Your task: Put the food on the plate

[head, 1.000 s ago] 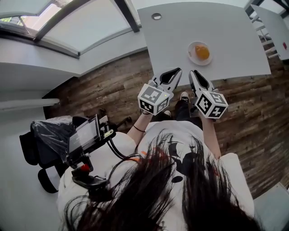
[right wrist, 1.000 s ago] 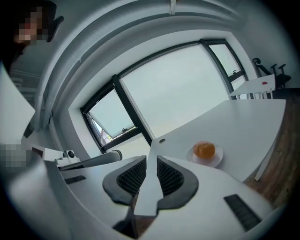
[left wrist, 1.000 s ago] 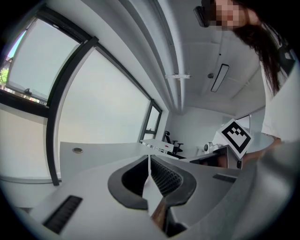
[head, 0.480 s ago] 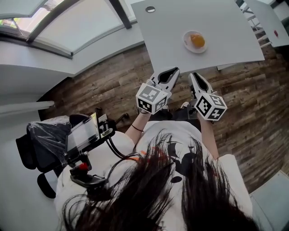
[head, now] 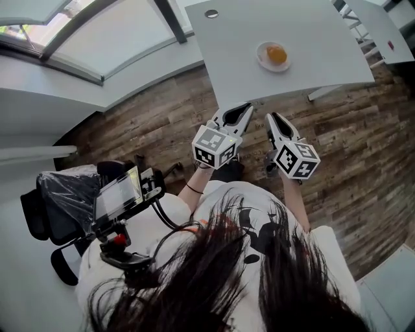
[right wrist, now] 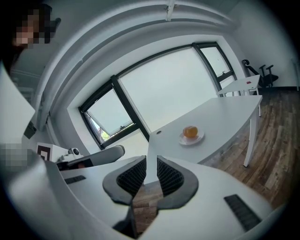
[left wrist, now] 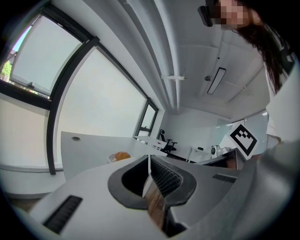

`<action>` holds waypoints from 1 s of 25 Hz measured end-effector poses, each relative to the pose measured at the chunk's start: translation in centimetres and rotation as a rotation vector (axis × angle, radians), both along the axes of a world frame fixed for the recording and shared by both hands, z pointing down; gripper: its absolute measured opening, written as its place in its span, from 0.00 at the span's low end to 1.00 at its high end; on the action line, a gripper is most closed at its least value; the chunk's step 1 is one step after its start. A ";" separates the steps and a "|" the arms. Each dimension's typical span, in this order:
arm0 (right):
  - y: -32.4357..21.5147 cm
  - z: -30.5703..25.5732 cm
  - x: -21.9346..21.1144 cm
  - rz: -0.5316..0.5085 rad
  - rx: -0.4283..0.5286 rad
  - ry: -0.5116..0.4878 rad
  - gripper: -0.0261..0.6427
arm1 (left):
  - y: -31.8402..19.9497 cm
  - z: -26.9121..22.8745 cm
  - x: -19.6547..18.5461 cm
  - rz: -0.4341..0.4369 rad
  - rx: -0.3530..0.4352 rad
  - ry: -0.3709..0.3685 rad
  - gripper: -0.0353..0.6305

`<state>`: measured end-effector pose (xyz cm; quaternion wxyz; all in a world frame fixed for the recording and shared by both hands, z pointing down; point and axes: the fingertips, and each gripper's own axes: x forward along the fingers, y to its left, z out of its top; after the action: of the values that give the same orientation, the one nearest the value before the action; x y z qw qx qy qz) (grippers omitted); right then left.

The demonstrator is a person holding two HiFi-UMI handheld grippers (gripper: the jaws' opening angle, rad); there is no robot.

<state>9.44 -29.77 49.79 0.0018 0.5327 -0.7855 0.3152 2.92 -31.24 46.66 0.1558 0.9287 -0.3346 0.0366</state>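
Inspected a smooth, matte white desk [head: 318, 32] with straight edges and a small round grommet hole [head: 211, 13] close to its left edge. Found on it a small, round, shallow white plate [head: 262, 59], set a little inward of the near edge and roughly midway along it. Noted the food [head: 277, 54] resting on that plate: one rounded, orange, slightly glossy lump, roughly ball-shaped, exact kind not discernible. Recorded the left tongs [head: 248, 107] and right tongs [head: 271, 118] side by side, off the desk, above dark, rough-grained wooden floor planks [head: 363, 149], short of the near edge and well apart from plate and food. Confirmed hard white plastic shells, black ribbed pads [right wrist: 172, 177] and a square-patterned marker cube [head: 216, 146] at the rear of each. Checked the left tongs in the left gripper view: pads drawn together, nothing between them. Checked the right tongs in the right gripper view: likewise closed and empty, with the desk beyond the tips and plate and food lying ahead, slightly to the right of them.
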 end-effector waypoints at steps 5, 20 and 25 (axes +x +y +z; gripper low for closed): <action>2.5 0.0 1.5 0.035 -0.005 -0.014 0.16 | 2.0 -0.4 1.4 0.027 0.005 -0.008 0.06; 16.4 -0.4 5.2 0.016 0.010 -0.056 0.16 | 16.9 0.2 5.8 0.034 -0.015 -0.029 0.06; 21.3 0.3 5.7 0.017 0.002 -0.067 0.16 | 22.5 0.6 6.2 0.045 -0.018 -0.061 0.06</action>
<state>15.18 -8.46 50.05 -0.0277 0.5284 -0.7810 0.3318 9.09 -8.71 47.22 0.1527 0.9330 -0.3180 0.0715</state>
